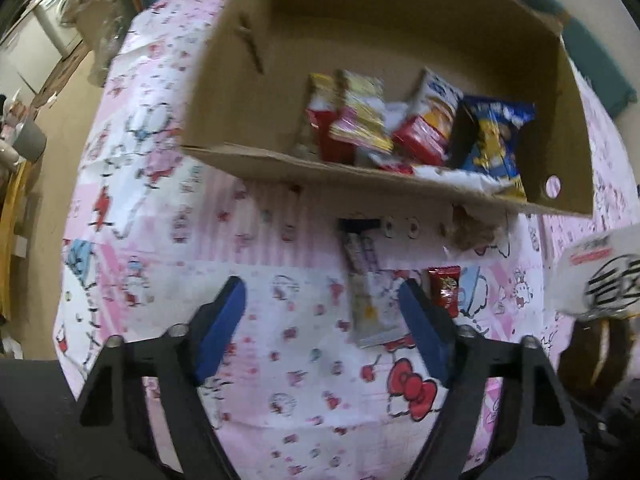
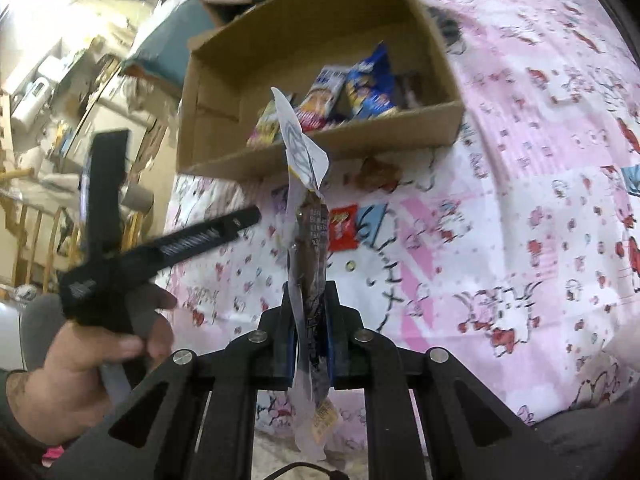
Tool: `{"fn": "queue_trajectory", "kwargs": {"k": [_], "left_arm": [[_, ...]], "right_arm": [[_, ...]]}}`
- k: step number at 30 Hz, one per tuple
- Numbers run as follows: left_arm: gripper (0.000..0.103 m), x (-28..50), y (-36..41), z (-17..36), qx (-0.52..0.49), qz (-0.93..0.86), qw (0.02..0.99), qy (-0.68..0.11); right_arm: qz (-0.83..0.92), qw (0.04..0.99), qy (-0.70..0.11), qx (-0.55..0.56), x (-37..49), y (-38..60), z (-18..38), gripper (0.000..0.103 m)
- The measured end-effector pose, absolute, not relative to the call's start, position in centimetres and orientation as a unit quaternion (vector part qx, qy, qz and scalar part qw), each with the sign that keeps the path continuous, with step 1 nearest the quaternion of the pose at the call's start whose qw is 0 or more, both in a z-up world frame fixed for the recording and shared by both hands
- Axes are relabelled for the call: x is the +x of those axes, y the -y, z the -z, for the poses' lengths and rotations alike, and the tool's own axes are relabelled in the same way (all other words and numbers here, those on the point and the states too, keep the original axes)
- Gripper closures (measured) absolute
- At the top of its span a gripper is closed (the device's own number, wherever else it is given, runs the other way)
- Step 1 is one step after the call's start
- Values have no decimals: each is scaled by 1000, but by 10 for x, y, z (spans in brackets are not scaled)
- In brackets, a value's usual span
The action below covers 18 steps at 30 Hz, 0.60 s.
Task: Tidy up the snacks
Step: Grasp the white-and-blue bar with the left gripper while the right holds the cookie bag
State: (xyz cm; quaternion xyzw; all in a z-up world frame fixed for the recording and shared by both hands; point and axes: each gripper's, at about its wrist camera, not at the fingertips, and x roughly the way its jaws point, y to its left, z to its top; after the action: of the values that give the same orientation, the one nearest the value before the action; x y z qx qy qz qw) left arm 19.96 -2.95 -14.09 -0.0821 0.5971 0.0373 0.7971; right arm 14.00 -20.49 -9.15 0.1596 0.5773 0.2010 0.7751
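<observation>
White and dark, the flat snack packet (image 2: 308,240) we hold stands on edge in our right gripper (image 2: 308,344), whose jaws are clamped on it, above the pink cartoon-print bedspread (image 2: 520,200). Beyond it the cardboard box (image 2: 320,152) already holds several snack bags (image 1: 424,128). Our left gripper (image 1: 324,312) hangs over the bedspread with jaws apart and nothing pressed between them; a pale long packet (image 1: 368,300) lies there, with a small red packet (image 1: 446,288) just beside it.
</observation>
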Motion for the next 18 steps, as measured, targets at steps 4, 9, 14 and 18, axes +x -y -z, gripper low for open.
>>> {"fn": "queue_trajectory", "kwargs": {"k": [4, 9, 14, 18], "left_arm": [[37, 209, 46, 156, -75, -47, 788, -609], [59, 217, 61, 175, -66, -47, 776, -626], [89, 210, 47, 171, -96, -34, 783, -614], [89, 198, 34, 153, -95, -33, 785, -611]], "right_arm": [[-195, 775, -574, 179, 141, 212, 94, 91], [-198, 778, -567, 185, 140, 219, 88, 91], [-200, 776, -565, 196, 140, 223, 86, 91], [-208, 778, -558, 200, 138, 223, 80, 91]]}}
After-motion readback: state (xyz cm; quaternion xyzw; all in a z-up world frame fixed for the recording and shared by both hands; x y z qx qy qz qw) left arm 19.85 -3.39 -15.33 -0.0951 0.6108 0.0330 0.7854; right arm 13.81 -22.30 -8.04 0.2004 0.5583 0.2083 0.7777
